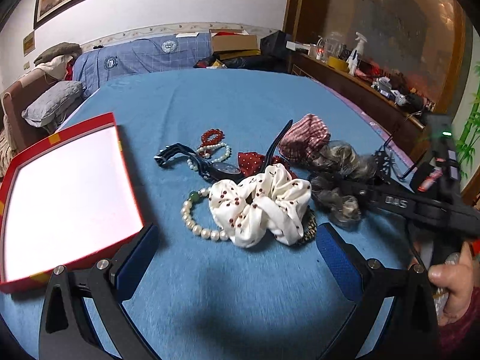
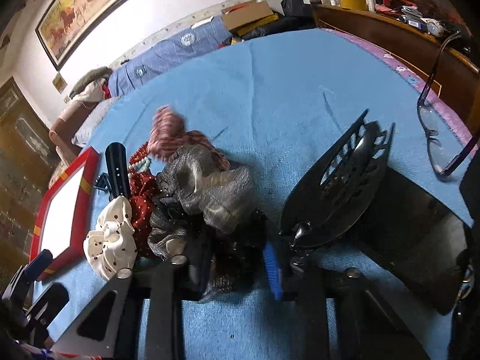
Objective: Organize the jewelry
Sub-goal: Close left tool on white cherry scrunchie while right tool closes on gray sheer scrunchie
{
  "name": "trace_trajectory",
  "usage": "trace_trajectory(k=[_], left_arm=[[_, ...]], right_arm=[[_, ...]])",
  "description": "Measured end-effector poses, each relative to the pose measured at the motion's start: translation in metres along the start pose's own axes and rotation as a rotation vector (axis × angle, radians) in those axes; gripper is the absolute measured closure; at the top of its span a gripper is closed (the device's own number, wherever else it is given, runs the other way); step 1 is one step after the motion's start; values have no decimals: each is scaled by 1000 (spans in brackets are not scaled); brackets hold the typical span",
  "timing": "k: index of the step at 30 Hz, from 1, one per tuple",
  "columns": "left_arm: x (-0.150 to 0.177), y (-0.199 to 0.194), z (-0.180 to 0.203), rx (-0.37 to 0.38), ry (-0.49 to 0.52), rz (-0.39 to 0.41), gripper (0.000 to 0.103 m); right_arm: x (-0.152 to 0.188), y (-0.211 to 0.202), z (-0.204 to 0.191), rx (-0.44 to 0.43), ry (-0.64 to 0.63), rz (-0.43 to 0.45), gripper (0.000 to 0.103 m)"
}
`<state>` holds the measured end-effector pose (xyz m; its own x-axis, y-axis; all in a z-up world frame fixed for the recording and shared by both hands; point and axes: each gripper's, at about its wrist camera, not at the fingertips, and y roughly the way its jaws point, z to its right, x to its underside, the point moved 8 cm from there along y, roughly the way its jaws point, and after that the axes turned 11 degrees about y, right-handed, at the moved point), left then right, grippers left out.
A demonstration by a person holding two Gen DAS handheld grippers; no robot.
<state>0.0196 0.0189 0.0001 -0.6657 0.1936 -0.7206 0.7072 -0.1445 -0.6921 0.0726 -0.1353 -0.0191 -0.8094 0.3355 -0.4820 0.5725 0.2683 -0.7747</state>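
A red box (image 1: 69, 192) with a white inside lies open at the left of the blue cloth. A pile lies in the middle: a white cherry-print scrunchie (image 1: 264, 204), a pearl bracelet with a green bead (image 1: 195, 216), a black watch (image 1: 222, 168), red beads (image 1: 213, 136), a checked scrunchie (image 1: 303, 138) and a grey scrunchie (image 1: 339, 180). My left gripper (image 1: 237, 258) is open just in front of the white scrunchie. My right gripper (image 2: 234, 270) has its jaws closed around the grey and dark scrunchie (image 2: 210, 192). A black hair claw (image 2: 339, 192) lies to its right.
Purple-framed glasses (image 2: 435, 138) lie at the cloth's right edge. A sofa with a blue cover (image 1: 141, 57) and cardboard boxes stand behind the table. A cluttered wooden sideboard (image 1: 375, 84) runs along the right.
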Motion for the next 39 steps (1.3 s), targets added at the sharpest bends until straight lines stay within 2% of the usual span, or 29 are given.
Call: trace_trajectory(k=[1,4,6,8,10,12,16,17,18,19,20,21,22,26,29,31,39], left_arm=[[-2,4,0,-1,2,-3,0],[-7,20,3,7,0,-20,0],[-10,30,6,16,-4,-30,0],[-12,38,8,21,-8,-43,0],[-15,45,12,31,-4,-51,13],[-15,53,15,19,13,-78,47],[-13,67,18,18,22,-113,53],[-14,67,18,17,22,-110,64],[-14,68,17,14,23,-105,79],[-14,68,17,13,26,-99,84],[-15,67,17,17,26,-93,87],[-16,64,16,22,20,-76,90],[-18,61,16,24,18,-59,90],[-27,43,7,14,-4,26,91],[-31,33,-4,-7,-32,72,91],[-32,30,-8,-17,-39,83,91],[-31,29,-8,-18,-28,86,91]], right_arm=[[-2,-5,-1,-26,-3,37,82],[-10,-24,-2,-94,-1,140,83],[-15,-34,1,-112,5,183,83],[-18,-34,2,-132,14,184,83],[-16,-32,1,-149,16,170,83],[-14,-30,-3,-153,2,155,83],[-10,-26,-10,-140,-23,144,83],[-10,-26,-10,-138,-21,141,82],[-11,-27,-9,-141,-15,138,75],[-12,-28,-7,-143,-7,140,64],[-13,-29,-6,-144,3,144,58],[-13,-30,-4,-144,8,148,44],[-14,-31,-4,-143,11,153,37],[-12,-27,-6,-118,-19,148,31],[-9,-21,-13,-104,-65,134,31],[-6,-14,-21,-73,-116,125,22],[5,5,-32,41,-256,105,21]])
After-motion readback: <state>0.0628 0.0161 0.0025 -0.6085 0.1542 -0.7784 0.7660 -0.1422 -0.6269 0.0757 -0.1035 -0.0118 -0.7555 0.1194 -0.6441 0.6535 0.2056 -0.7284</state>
